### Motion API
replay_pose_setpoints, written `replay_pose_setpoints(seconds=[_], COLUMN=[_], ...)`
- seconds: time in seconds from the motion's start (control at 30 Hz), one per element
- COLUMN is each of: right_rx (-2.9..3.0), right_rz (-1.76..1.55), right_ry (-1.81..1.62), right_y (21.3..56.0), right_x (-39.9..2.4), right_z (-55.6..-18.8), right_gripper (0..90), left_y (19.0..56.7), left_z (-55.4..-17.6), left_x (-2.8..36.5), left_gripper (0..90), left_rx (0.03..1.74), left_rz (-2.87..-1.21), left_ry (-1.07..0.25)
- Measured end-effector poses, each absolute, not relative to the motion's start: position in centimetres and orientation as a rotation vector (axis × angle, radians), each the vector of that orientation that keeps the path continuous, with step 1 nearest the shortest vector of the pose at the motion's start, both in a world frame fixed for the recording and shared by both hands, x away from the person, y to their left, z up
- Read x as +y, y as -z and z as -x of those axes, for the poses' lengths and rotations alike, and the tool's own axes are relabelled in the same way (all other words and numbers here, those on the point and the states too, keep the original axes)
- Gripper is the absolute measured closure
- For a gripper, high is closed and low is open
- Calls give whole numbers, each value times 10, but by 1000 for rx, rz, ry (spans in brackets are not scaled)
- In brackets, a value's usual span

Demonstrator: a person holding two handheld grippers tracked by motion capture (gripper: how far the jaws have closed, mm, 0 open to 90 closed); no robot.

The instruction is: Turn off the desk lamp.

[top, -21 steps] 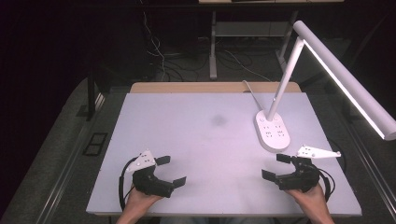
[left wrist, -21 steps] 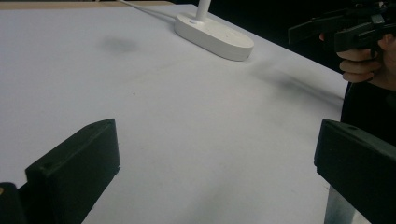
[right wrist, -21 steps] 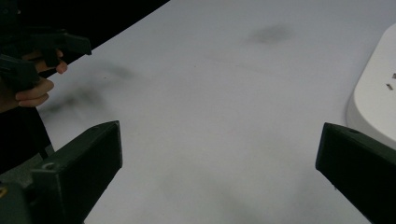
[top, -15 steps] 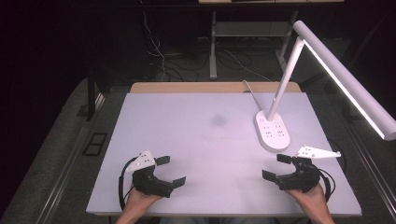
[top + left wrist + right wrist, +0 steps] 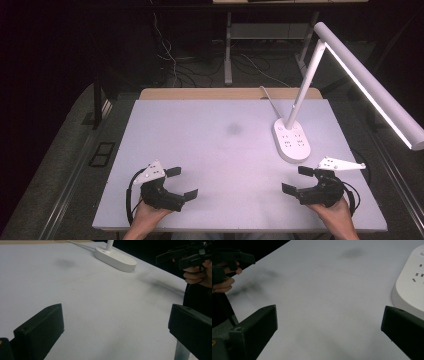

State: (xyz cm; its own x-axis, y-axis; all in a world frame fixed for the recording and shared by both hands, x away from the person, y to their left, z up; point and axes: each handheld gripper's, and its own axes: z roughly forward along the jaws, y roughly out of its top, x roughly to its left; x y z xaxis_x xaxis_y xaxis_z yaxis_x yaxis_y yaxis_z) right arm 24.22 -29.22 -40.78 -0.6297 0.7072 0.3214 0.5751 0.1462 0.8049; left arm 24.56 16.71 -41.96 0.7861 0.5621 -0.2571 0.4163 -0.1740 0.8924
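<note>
White table (image 5: 220, 150) carries the left gripper (image 5: 181, 183) and right gripper (image 5: 298, 179) near its front corners, jaws wide, holding nothing, lamp base (image 5: 291, 140) nearest the right.

Lamp base (image 5: 291, 139) on the table (image 5: 210, 150), far right; left gripper (image 5: 182, 183) near left, right gripper (image 5: 296, 180) near right.

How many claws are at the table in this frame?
2. The left claw sits at the near left of the white table, jaws open; the right claw at the near right, just in front of the lamp base, also open.
</note>
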Motion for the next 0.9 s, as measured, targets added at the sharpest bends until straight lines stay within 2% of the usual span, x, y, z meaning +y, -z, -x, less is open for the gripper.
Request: replay_pose_setpoints(seconds=[0.9], right_rx=[2298], right_rz=[-1323], right_ry=[-1456], right_y=[384], right_x=[-306], right_z=[-261], right_gripper=[6], left_y=[419], left_z=[-244], left_x=[171], left_gripper=[0], left_rx=[774], left_rz=[-1795], left_ry=[-164])
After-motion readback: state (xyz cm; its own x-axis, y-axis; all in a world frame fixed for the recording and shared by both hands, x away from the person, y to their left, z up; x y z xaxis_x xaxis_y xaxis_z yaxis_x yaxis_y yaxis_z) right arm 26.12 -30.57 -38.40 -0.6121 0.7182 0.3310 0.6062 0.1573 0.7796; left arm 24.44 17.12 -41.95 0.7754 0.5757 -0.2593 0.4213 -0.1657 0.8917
